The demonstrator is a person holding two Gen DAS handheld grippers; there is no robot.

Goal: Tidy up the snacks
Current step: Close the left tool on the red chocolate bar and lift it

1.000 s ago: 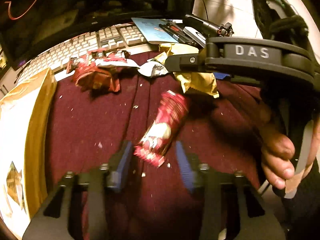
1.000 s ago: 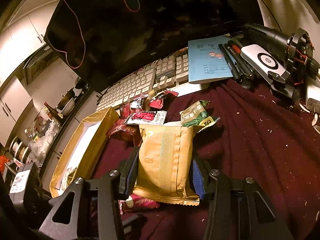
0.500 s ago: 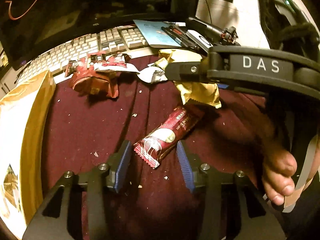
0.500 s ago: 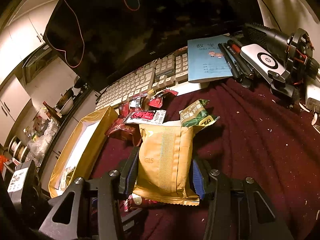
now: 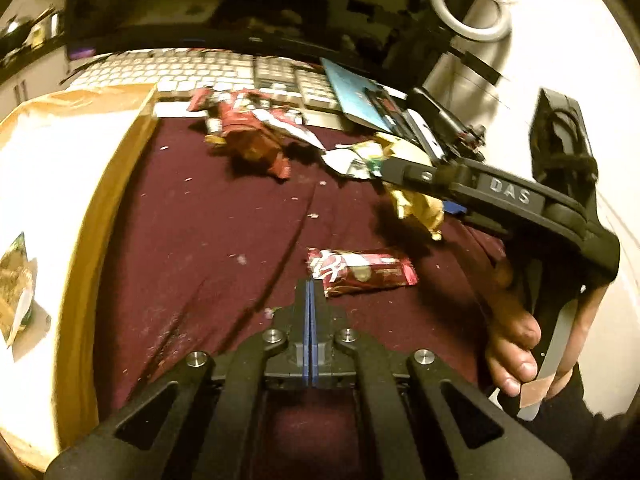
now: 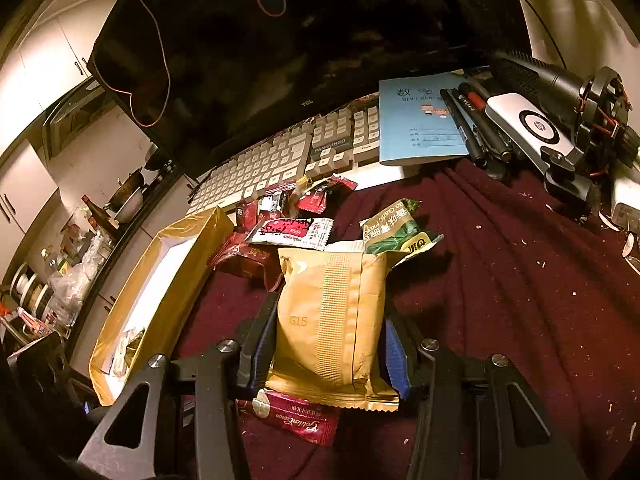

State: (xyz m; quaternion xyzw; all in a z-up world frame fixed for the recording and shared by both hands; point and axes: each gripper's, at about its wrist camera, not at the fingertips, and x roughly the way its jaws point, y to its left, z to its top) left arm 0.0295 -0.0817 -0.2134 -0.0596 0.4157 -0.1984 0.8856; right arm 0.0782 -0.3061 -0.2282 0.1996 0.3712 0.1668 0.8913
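My left gripper (image 5: pixel 310 292) is shut and empty, its blue pads pressed together. A red snack bar (image 5: pixel 362 272) lies flat on the maroon cloth (image 5: pixel 224 240) just right of its tips. My right gripper (image 6: pixel 330 332) is shut on a gold snack packet (image 6: pixel 332 320) and holds it above the cloth; it also shows in the left wrist view (image 5: pixel 420 204). The red bar (image 6: pixel 292 420) lies below the packet. A pile of red, white and green snack packets (image 6: pixel 304 228) lies beyond. A gold-rimmed box (image 5: pixel 48 184) with a white inside stands at the left.
A white keyboard (image 6: pixel 288 164) and a dark monitor (image 6: pixel 320 40) stand behind the pile. A blue notebook (image 6: pixel 420 120) with pens, a microphone (image 6: pixel 560 92) and a ring light (image 5: pixel 472 4) are at the back right. The box holds one green packet (image 5: pixel 16 280).
The left gripper has closed, risen and swung left toward the box. The red bar it dropped now lies flat to its right. The right gripper keeps the gold packet still.
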